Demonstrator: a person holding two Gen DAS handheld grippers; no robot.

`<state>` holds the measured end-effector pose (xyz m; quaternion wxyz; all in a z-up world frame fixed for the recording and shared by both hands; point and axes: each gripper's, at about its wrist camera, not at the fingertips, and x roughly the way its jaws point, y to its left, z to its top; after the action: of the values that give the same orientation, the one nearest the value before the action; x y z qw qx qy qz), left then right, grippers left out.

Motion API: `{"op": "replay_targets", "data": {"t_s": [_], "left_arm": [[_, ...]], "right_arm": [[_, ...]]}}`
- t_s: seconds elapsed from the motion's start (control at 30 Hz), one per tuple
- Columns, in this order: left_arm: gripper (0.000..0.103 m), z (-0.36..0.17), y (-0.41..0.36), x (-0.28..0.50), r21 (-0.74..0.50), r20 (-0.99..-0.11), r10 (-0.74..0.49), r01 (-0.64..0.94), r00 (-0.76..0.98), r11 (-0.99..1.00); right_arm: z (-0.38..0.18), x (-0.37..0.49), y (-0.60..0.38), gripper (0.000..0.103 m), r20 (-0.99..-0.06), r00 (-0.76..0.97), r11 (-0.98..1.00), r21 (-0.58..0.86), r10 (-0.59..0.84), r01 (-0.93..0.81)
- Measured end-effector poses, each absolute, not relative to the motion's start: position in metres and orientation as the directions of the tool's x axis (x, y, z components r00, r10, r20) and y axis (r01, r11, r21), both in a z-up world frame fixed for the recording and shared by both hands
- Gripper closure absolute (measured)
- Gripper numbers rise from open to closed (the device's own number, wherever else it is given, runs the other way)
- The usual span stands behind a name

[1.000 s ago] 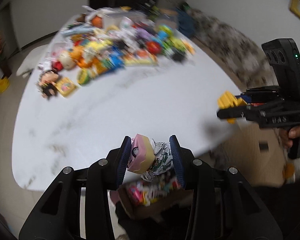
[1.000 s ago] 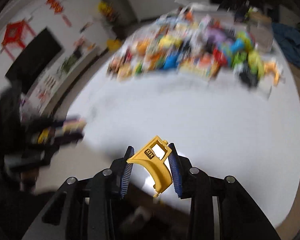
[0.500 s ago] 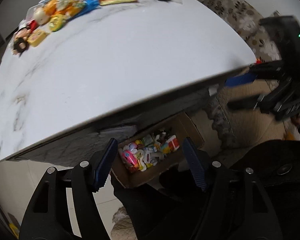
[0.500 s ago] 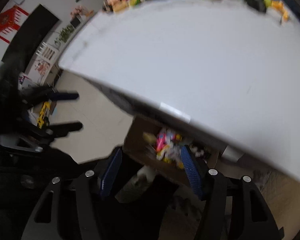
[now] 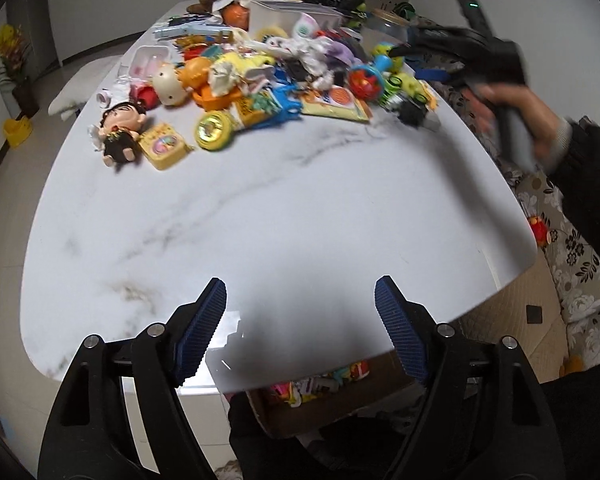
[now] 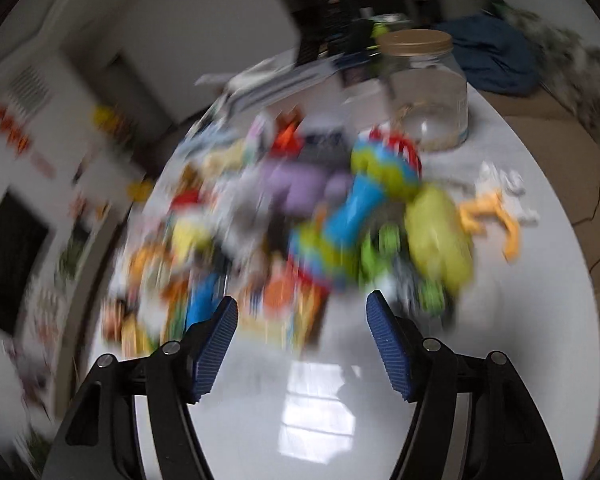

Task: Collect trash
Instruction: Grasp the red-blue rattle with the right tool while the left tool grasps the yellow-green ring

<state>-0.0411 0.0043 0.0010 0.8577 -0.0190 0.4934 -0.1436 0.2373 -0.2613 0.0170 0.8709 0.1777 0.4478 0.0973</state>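
A heap of colourful toys and wrappers [image 5: 268, 76] covers the far half of the white marble table [image 5: 260, 220]. My left gripper [image 5: 300, 300] hovers over the table's near edge, its jaws opening with nothing between them. Below that edge sits a cardboard box [image 5: 320, 400] holding collected trash. My right gripper [image 6: 302, 308] is close to the blurred heap [image 6: 300, 220], jaws opening and empty. In the left wrist view the right gripper [image 5: 428, 56] shows as a blur at the heap's right end, held by a hand [image 5: 520, 112].
A clear glass jar [image 6: 428, 92] with a gold lid stands behind the heap. A doll [image 5: 120, 128] and a yellow toy [image 5: 164, 146] lie at the heap's left. A floral sofa [image 5: 580, 280] runs along the table's right side.
Both grippers let go of their pieces over the box and opened. Both then swung back up over the table, the right one far forward to the heap.
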Motion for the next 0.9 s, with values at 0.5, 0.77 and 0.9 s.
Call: {"op": "replay_targets", "data": {"t_s": [0.5,0.77,0.9], "left_arm": [[0.028,-0.019,0.069,0.057,-0.210,-0.831,-0.300,0.235,0.468,0.949],[0.028,-0.034,0.032,0.126,-0.062,-0.815,-0.232,0.318,0.531,0.946],[0.030,-0.058,0.014,0.162,0.005,-0.831,-0.171,0.314,0.529,0.949]], "right_arm": [[-0.008,0.288,-0.232,0.079,-0.788,0.542,0.940,0.341,0.292,-0.011],[0.025,0.184,-0.216,0.080,-0.704,0.551,0.878,0.464,0.447,-0.119],[0.028,0.146,-0.211,0.080,-0.699,0.533,0.862,0.489,0.477,-0.130]]}}
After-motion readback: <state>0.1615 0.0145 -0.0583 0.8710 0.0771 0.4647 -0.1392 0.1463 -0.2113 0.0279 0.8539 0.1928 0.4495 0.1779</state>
